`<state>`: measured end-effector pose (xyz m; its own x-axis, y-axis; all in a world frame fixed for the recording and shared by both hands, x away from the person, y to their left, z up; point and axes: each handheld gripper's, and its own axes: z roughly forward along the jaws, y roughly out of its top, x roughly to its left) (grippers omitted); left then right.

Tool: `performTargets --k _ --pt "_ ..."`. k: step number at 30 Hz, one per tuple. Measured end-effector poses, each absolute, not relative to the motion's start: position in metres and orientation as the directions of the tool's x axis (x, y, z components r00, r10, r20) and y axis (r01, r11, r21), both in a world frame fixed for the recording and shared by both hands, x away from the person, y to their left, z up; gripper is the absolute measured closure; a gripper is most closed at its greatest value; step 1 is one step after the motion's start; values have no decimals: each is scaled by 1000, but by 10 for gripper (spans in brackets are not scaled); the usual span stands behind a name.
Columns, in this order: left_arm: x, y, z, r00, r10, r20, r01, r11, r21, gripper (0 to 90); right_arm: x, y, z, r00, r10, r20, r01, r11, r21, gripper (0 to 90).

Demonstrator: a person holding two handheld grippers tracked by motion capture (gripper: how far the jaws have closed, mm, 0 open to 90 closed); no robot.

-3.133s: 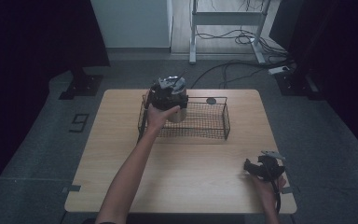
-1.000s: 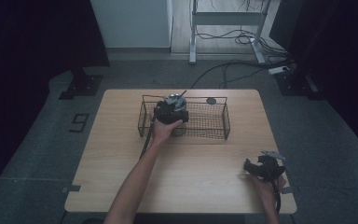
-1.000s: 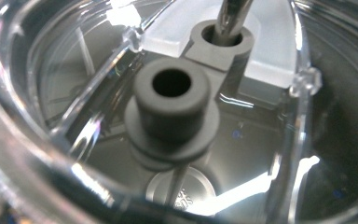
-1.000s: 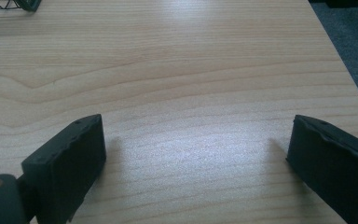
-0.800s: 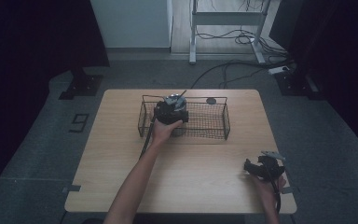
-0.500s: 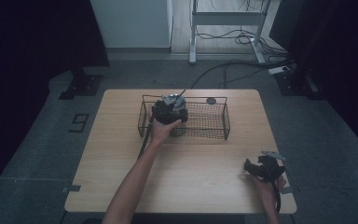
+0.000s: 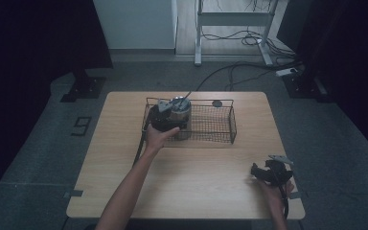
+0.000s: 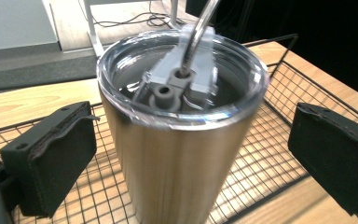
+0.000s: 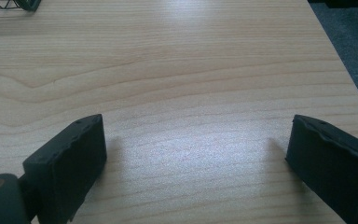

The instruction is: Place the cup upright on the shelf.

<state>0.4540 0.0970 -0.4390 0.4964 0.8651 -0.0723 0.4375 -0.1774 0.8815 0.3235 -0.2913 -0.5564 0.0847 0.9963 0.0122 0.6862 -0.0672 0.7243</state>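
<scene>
1. Since the earlier picture, the left gripper has let go of the metal cup and pulled back a little. Its jaws have just been opening; now they stand wide, with the cup between them but not touched.
2. On the big wooden table, the wire basket holds the cup, upright, at its left end.
3. I think the job is nearly done: the cup is in the basket. Only moving the hand away is left.
4. The right gripper rests near the table's right corner, jaws wide open, holding nothing.
5. The left gripper view shows the cup's clear lid and straw up close. From the high view they look tiny.
</scene>
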Motion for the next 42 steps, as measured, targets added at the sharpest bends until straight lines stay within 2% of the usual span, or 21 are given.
performTargets --k 18,26,39,42 --pt "396 128 -454 539 836 -107 459 -185 869 32 324 -291 -556 86 996 10 687 -67 723 48" --pt "368 141 -455 543 835 -88 456 -206 866 39 324 -291 -556 87 996 10 687 -67 723 48" --pt "335 175 -484 531 844 -75 472 -221 853 47 324 -291 -556 87 996 10 687 -67 723 48" --pt "323 187 -489 524 847 -95 482 -203 852 50 324 -291 -556 86 996 11 687 -67 723 48"
